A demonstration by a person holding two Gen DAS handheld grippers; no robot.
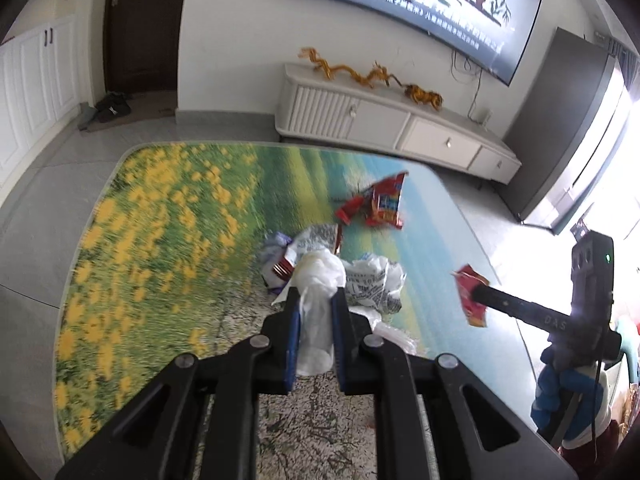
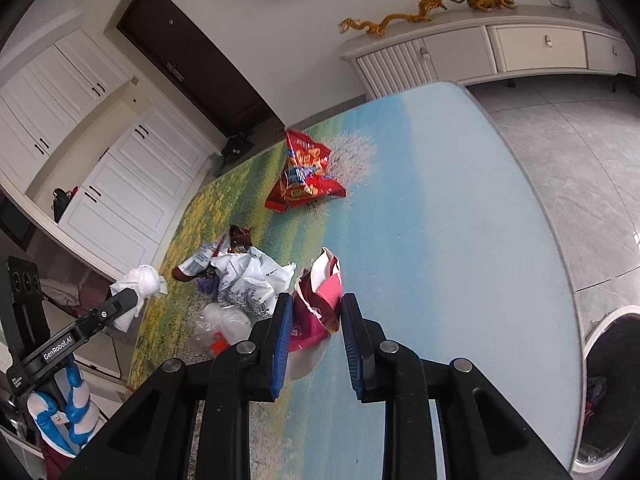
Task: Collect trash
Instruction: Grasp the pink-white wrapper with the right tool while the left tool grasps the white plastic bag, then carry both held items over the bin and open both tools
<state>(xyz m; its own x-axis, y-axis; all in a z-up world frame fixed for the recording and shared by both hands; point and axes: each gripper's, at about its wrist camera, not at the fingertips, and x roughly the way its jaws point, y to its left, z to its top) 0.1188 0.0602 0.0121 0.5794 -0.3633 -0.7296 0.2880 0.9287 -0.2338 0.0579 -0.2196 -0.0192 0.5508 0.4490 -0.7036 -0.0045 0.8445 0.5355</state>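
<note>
Trash is split: left jaws (image 1: 316, 300) pinch a white tissue wad (image 1: 320, 276), right jaws (image 2: 316, 308) clench a red torn wrapper (image 2: 320, 292); either light, loosely nipped scrap might slip back onto the desk (image 2: 440, 200).

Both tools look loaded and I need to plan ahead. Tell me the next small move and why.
Probably carry the right tool over to the bin at the table's near right corner and let go there. It is shut on a red and pink wrapper, and the left tool is shut on a white tissue wad, so neither can pick up the pile of wrappers or the red snack bag yet.
</note>
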